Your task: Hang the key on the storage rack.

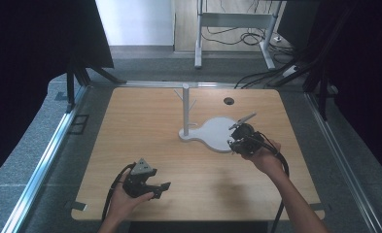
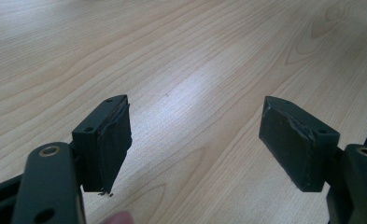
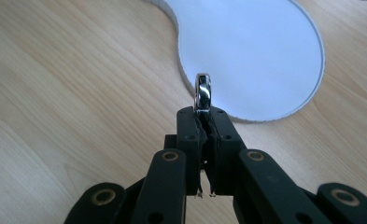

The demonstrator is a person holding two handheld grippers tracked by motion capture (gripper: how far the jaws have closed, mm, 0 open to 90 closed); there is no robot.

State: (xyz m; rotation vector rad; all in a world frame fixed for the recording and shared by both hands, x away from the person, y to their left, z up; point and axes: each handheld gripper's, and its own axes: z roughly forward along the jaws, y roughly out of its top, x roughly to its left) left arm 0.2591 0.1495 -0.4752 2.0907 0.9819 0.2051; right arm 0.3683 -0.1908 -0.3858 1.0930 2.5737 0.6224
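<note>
A small shiny metal ring [image 3: 202, 91] stands edge-on between the pressed tips of my right gripper [image 3: 203, 112], which is shut on it. That gripper [image 1: 237, 138] hovers over the near rim of the white base plate [image 1: 218, 132] of a stand with a slim upright post and short side pegs [image 1: 185, 109]. The same white plate [image 3: 256, 51] lies just beyond the ring in the right gripper view. My left gripper [image 1: 162, 188] rests low near the table's front left, held in a hand. Its jaws stand wide apart [image 2: 195, 140] over bare wood, nothing between them.
The wooden table [image 1: 145, 126] has a round cable hole [image 1: 229, 101] at its far right. Aluminium rails [image 1: 43, 160] run along both sides. Beyond the far edge stand a metal frame's legs [image 1: 198, 43] and loose cables on the floor.
</note>
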